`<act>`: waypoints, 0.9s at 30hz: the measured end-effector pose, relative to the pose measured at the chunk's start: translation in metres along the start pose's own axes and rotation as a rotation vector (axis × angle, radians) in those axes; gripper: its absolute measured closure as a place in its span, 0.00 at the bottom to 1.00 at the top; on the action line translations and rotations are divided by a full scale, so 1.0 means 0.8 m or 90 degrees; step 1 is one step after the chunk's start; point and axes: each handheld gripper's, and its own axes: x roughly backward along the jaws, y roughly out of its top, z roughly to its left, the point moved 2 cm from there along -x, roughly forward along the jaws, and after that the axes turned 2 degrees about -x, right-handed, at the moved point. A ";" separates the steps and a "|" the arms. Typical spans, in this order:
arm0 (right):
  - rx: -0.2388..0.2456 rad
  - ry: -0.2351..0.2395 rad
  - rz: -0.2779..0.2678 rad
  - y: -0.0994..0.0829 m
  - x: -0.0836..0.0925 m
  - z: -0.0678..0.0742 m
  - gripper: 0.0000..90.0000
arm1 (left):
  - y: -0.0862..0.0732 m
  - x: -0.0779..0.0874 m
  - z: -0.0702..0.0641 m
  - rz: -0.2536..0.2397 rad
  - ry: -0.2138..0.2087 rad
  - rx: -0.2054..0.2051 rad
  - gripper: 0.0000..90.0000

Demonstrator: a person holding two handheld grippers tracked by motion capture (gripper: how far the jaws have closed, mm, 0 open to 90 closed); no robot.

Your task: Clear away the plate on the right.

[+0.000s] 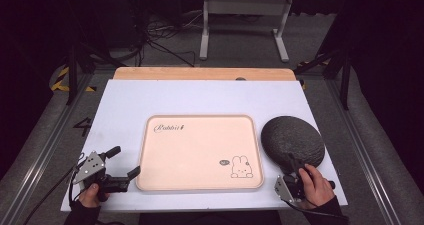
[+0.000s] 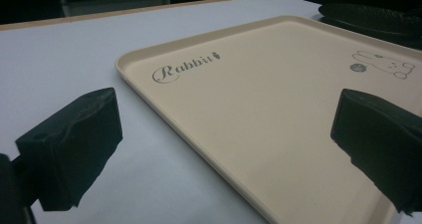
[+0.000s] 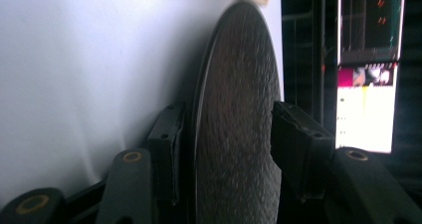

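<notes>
My right claw [image 1: 291, 161] straddles the dark plate's [image 1: 292, 139] near rim, jaws not yet pinching; a shallow bite could let it slip.

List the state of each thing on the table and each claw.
Tray: flat on the table, empty.
Plate: dark, right of the tray, near edge between the right claw's jaws.
Left claw: open, jaws either side of the tray's near left corner, not touching.
Right claw: around the plate's rim; pad contact unclear.
</notes>
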 end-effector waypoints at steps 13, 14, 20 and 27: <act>0.033 0.012 0.065 0.001 -0.005 0.002 0.70 | 0.000 0.000 0.000 0.000 0.000 0.000 0.01; 0.036 0.017 0.068 0.002 -0.006 0.002 0.73 | 0.000 0.000 0.000 -0.001 0.000 0.000 0.01; 0.048 0.038 0.078 0.005 -0.007 0.004 0.84 | 0.000 0.000 0.000 0.000 0.000 0.000 0.01; 0.057 0.041 0.088 0.007 -0.007 0.007 0.88 | 0.000 0.000 0.000 -0.001 0.000 0.000 0.01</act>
